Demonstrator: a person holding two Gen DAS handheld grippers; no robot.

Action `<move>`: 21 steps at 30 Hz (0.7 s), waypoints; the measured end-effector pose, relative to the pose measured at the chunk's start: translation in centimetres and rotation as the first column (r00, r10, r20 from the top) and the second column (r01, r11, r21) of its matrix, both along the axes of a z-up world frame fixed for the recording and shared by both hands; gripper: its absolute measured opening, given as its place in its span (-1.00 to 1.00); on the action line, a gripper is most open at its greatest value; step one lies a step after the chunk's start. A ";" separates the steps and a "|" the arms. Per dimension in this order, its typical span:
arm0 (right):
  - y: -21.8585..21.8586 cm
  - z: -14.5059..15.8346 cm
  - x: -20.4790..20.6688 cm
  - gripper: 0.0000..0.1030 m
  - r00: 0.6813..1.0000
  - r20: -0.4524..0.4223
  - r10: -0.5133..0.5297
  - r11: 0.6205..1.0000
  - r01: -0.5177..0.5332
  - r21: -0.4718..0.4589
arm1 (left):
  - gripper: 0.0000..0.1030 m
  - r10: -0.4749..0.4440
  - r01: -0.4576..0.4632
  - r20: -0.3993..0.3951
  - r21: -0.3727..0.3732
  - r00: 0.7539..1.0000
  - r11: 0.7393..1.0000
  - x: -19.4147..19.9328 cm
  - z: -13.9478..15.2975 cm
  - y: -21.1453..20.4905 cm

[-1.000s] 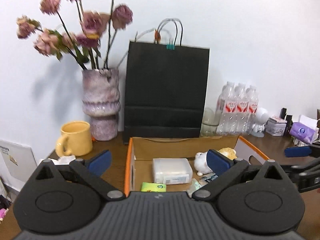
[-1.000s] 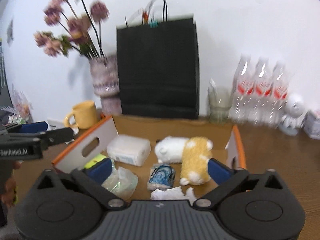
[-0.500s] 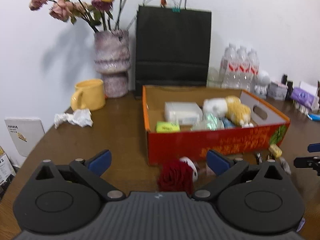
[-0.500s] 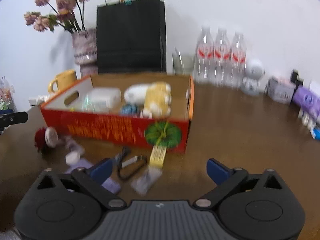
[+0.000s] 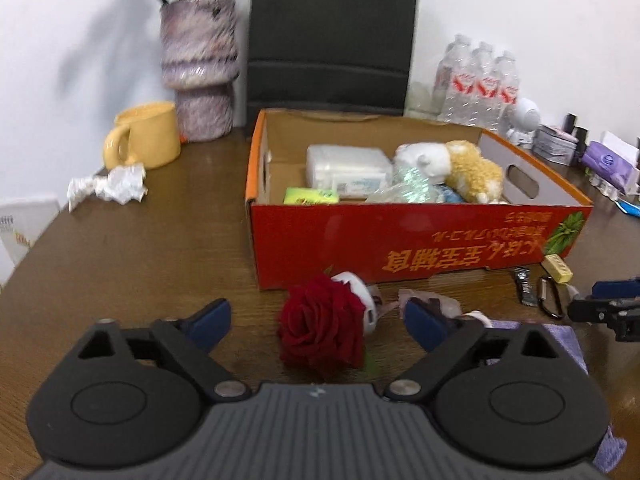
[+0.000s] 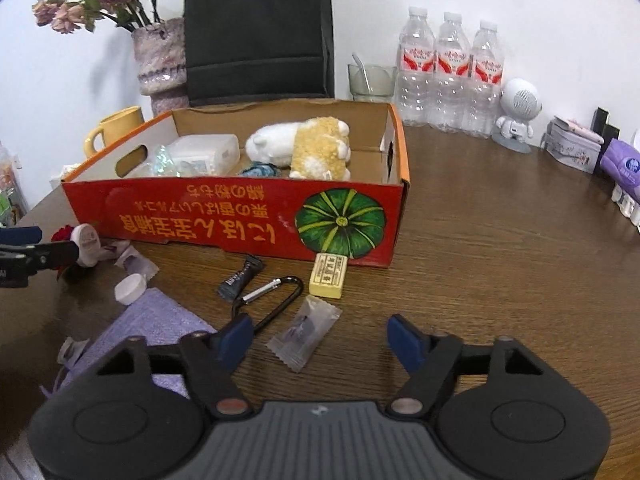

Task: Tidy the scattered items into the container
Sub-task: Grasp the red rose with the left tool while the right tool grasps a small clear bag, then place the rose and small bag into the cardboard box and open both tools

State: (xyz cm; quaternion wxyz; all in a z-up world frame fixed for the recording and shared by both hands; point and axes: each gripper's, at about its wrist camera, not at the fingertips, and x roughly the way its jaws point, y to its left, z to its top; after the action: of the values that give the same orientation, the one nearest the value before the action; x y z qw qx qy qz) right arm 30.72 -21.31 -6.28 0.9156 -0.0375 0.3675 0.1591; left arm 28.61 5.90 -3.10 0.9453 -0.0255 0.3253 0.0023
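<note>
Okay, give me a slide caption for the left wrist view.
Open left gripper hovers over a dark red rose lying on the brown wooden table before the red cardboard box.

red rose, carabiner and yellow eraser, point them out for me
red rose (image 5: 322, 326), left wrist view, middle of the bloom
carabiner (image 6: 276, 305), right wrist view, its black loop
yellow eraser (image 6: 328, 275), right wrist view, its top face

Left wrist view: low over table, faces red box (image 5: 416, 240) front wall, close, rose (image 5: 322, 330) lower centre. Right wrist view: low, further right, faces same box (image 6: 240, 220) obliquely. Both share box, black bag (image 5: 332, 36), vase (image 6: 160, 60).
</note>
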 end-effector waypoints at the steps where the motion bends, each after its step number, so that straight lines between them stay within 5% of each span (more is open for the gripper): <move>1: 0.0 -0.2 0.1 0.10 1.000 -0.004 -0.001 1.000 0.001 0.003 | 0.59 0.006 -0.006 -0.009 -0.003 1.000 1.000 0.3 -0.2 0.1; 3: 0.2 -0.3 0.1 -0.08 1.000 0.007 -0.006 1.000 0.006 -0.012 | 0.30 0.004 -0.004 -0.027 -0.011 1.000 1.000 0.6 -0.6 0.2; 4: 0.2 -0.3 0.1 -0.33 1.000 0.014 -0.003 1.000 0.003 -0.020 | 0.06 0.000 0.000 -0.036 -0.013 0.999 1.000 0.6 -0.7 0.1; 5: 0.3 -0.2 0.0 -0.60 1.000 0.018 0.005 1.000 -0.005 -0.019 | 0.02 0.000 0.000 -0.037 -0.008 0.999 1.000 0.7 -0.9 0.1; 6: 0.3 -0.2 -0.1 -0.68 1.000 0.020 0.014 1.000 -0.014 -0.015 | 0.01 0.001 -0.001 -0.031 0.000 1.000 1.000 0.6 -0.9 0.0; 21: -0.6 1.0 -1.5 -0.70 0.997 0.071 0.028 0.999 -0.030 0.027 | -0.04 0.028 -0.028 0.107 -0.002 0.994 1.000 -3.4 2.2 -0.3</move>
State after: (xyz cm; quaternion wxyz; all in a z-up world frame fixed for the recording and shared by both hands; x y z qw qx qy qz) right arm 29.24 -21.89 -5.25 0.9261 -0.0354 0.3318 0.1762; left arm 25.17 5.57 -0.89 0.9612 -0.0306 0.2737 0.0139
